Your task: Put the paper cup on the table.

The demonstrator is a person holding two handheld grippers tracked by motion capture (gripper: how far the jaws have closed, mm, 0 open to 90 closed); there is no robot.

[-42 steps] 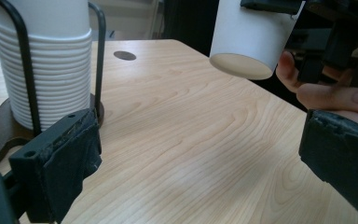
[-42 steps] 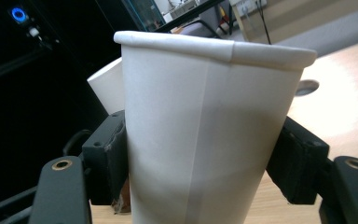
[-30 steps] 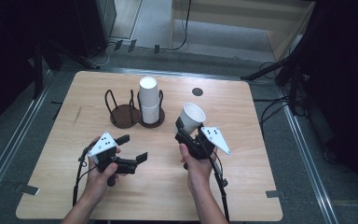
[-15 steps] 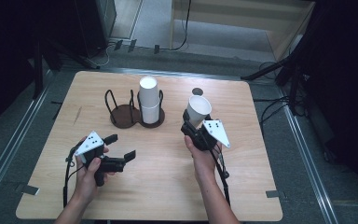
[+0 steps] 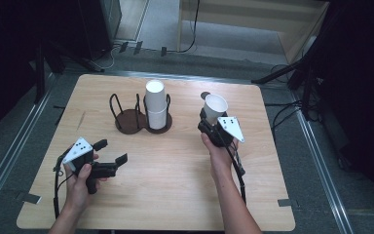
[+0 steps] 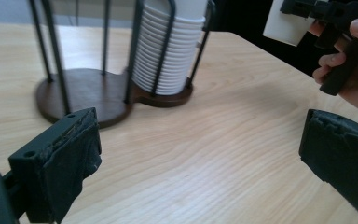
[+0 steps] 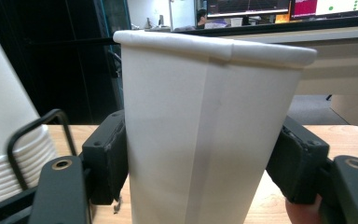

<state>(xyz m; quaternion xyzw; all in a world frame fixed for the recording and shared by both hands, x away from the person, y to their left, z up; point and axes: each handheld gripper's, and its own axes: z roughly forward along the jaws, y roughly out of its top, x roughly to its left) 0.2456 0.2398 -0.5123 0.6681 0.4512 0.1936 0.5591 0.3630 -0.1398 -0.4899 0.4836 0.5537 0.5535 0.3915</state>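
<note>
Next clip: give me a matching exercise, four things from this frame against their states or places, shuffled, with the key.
Things:
1. right gripper
2. left gripper
3. stack of cups
4. left ring of the holder

States:
A. jaws apart, nothing between them
B. upside down in the holder's right ring
C. shut on a single paper cup
D. bare, no cups in it

Pairs: 1-C, 2-A, 3-B, 4-D

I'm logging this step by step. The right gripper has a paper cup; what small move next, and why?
Probably set the cup upright on the bare table. The right gripper clamps it mouth-up, away from the stack in the holder, while the left gripper is open and free.
</note>
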